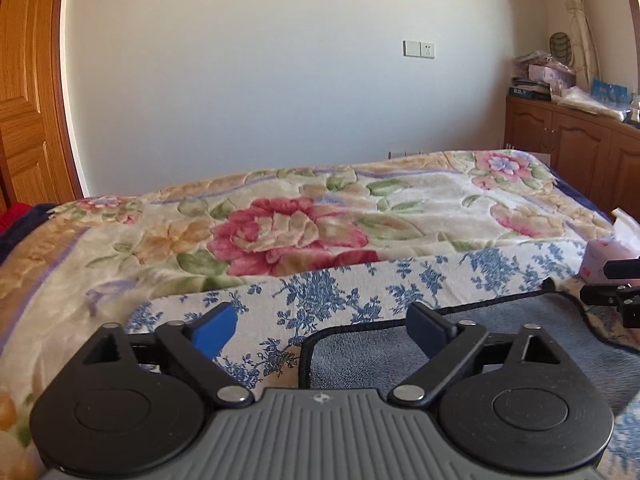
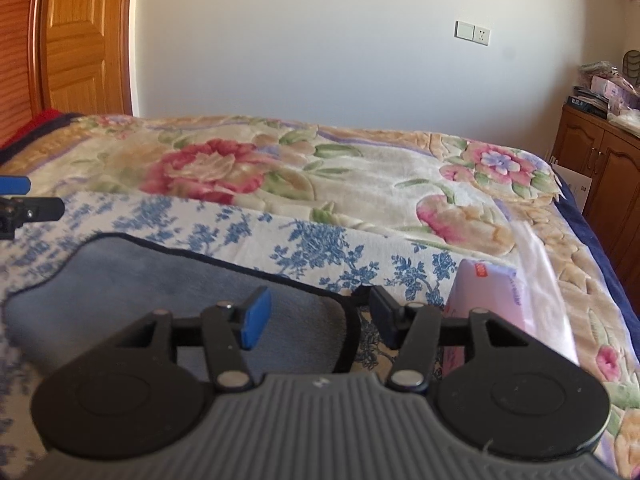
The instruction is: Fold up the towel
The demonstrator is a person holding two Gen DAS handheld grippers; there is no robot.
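Towel [image 1: 460, 352] lies flat, unfolded, ahead of both; left gripper [image 1: 324, 320] and right gripper [image 2: 316, 314] spread, empty; every fold remains.

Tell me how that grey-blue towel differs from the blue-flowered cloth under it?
The towel is plain grey-blue with a dark trimmed edge; the cloth is white with blue flower prints and no visible trim. The towel looks fluffy, the cloth flatter. The towel lies on top, covering only part of the cloth, which shows past its far and side edges. Both lie spread out on the bed's floral blanket.
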